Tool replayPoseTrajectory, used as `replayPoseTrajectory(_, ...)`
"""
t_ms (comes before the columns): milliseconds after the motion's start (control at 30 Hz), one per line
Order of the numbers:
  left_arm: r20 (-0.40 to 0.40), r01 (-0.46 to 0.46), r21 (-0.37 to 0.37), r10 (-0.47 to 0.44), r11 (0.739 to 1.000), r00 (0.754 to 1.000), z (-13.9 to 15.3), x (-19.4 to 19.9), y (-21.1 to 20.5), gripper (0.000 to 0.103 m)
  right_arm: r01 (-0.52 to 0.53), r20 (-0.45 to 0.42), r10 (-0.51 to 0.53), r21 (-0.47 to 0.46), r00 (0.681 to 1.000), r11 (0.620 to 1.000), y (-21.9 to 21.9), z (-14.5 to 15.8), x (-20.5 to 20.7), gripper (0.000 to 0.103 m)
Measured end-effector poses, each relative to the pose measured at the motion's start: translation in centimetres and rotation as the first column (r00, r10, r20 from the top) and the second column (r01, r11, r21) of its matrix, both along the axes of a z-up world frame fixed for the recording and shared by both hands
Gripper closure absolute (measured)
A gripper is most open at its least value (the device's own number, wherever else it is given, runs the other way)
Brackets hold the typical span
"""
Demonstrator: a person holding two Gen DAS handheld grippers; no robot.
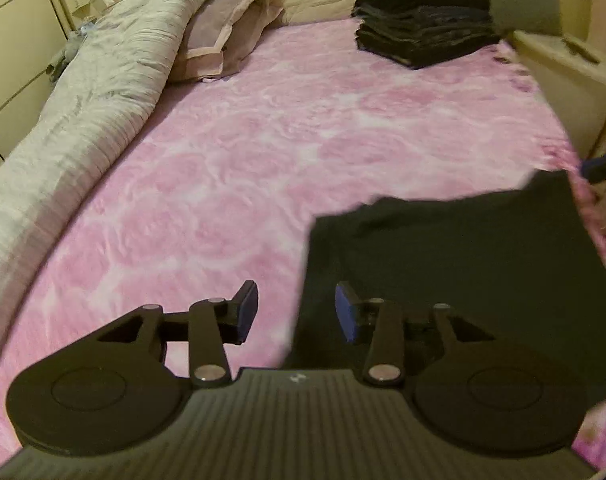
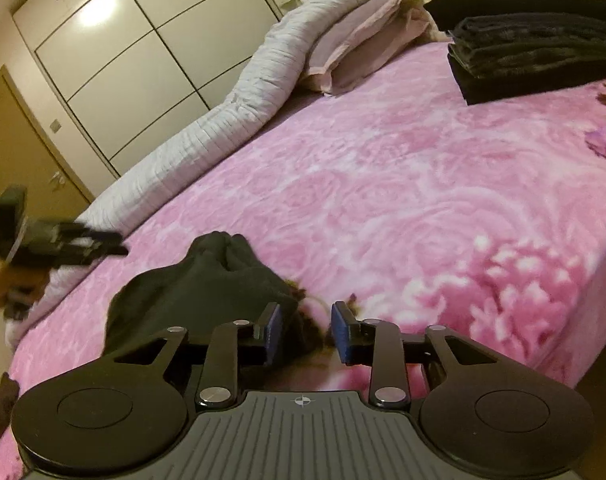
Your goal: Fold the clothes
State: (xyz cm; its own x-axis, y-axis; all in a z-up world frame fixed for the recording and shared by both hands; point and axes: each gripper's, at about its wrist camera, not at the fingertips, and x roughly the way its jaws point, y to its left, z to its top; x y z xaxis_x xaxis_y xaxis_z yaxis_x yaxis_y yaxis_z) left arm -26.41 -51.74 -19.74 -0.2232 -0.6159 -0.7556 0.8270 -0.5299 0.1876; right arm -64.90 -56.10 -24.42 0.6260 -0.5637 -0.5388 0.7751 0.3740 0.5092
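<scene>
A dark garment (image 1: 455, 256) lies on the pink floral blanket (image 1: 263, 152) near the bed's front edge. In the right wrist view it shows bunched up (image 2: 207, 284). My left gripper (image 1: 297, 310) is open and empty, its right finger over the garment's left edge. It also shows in the right wrist view (image 2: 63, 244), held in a hand at the left. My right gripper (image 2: 306, 330) is open and empty, just right of the garment. A stack of folded dark clothes (image 1: 423, 36) sits at the far right of the bed, also in the right wrist view (image 2: 539, 60).
A rolled grey quilt (image 1: 87, 112) runs along the bed's left side, with a mauve pillow (image 1: 223, 36) at its far end. A cream wardrobe (image 2: 143, 60) and a wooden door (image 2: 19, 152) stand beyond. A cream nightstand (image 1: 563, 76) is at the right.
</scene>
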Motion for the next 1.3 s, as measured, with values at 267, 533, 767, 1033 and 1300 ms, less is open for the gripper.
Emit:
replayPoseTrajectory(267, -0.037, -0.012, 0.065, 0.014, 0.998, 0.999, -3.7, -0.1, 6.7, 0.063, -0.044, 0.086, 0.033, 0.137, 0.996, 0.99, -1.7, -1.8, 2.8, 0.084)
replayPoseTrajectory(533, -0.067, -0.037, 0.016, 0.038, 0.999, 0.997, -3.7, -1.1, 9.1, 0.063, -0.134, 0.04, 0.136, -0.041, 0.99, 0.99, -3.2, 1.9, 5.0, 0.1)
replayPoseTrajectory(767, -0.127, 0.067, -0.003, -0.067, 0.998, 0.99, -2.4, -6.1, 12.3, 0.061, -0.075, 0.093, 0.062, 0.151, 0.994, 0.986, -4.5, -4.7, 2.2, 0.098)
replayPoseTrajectory(1033, -0.083, 0.084, 0.025, -0.081, 0.996, 0.993, -6.3, -9.2, 13.8, 0.057, -0.05, 0.002, 0.05, 0.062, 0.999, 0.997, -2.0, -1.6, 0.9, 0.079)
replayPoseTrajectory(1300, -0.094, -0.027, -0.007, 0.027, 1.0, 0.995, -3.9, -5.9, 14.6, 0.06, -0.256, -0.004, 0.257, 0.096, 0.966, 0.962, 3.7, -0.1, 3.4, 0.069)
